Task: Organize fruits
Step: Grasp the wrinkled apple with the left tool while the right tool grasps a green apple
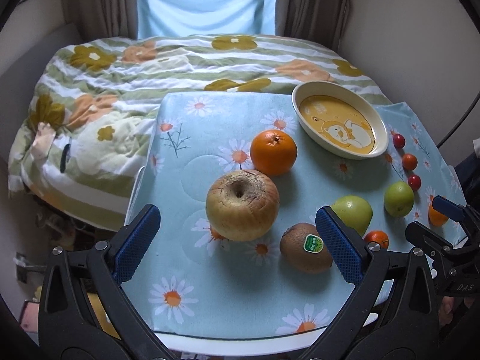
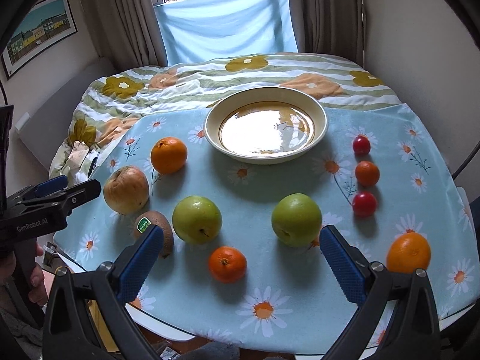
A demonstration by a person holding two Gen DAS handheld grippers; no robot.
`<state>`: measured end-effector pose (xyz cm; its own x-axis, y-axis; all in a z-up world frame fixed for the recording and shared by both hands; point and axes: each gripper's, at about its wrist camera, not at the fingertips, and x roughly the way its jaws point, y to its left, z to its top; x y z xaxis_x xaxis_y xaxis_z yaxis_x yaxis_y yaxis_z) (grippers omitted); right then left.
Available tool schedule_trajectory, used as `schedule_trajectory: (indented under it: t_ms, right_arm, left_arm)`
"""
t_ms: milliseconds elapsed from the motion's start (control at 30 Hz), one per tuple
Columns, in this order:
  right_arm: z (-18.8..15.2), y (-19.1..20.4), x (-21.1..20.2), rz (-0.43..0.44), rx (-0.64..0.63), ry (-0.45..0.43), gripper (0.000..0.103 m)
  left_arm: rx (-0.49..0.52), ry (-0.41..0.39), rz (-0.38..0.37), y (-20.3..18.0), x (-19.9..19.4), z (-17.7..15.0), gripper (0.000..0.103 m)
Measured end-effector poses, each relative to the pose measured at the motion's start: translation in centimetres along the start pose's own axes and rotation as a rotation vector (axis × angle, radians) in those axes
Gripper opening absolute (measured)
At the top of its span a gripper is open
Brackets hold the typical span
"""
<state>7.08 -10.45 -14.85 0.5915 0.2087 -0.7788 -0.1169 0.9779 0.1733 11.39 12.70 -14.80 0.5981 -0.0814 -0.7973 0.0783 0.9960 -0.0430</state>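
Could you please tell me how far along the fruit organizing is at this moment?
Nothing looks done: the bowl is empty. Nothing is in hand either; the left gripper and right gripper are both open. Everything is left on the tablecloth: the wrinkled apple, kiwi, two green apples, oranges and the small red fruits.

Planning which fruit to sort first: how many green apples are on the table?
2. One green apple lies left of centre, beside the kiwi; the other green apple lies right of centre, just ahead of the right tongs. None seems hidden.
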Motion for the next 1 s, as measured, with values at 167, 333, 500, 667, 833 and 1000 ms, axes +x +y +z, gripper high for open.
schedule_trajectory:
  t_ms: [167,333,500,667,833,1000]
  right_arm:
    - [0.2,1.4,2.3,0.001,0.01,0.023,0.103]
    - [0.3,2.3,4.4,0.012,0.016,0.058,0.103]
    - [0.2,3.1,6.2,0.02,0.028,0.089,0.097]
    - [0.0,3.4,7.2,0.025,0.039,0.109,0.089]
    - [0.1,3.5,7.8,0.035,0.052,0.124,0.08]
    - [0.1,3.5,8.3,0.047,0.066,0.141,0.072]
  left_arm:
    - [0.028,0.049,-0.04,0.4,2.7,0.1,0.103]
    - [0.044,0.092,-0.075,0.9,4.8,0.1,0.103]
    - [0.056,0.122,-0.107,1.0,6.3,0.3,0.102]
    - [0.069,0.147,-0.137,1.0,7.4,0.3,0.1]
    - [0.07,0.172,-0.165,1.0,8.2,0.1,0.08]
    - [0.088,0.164,-0.16,0.9,8.0,0.0,0.079]
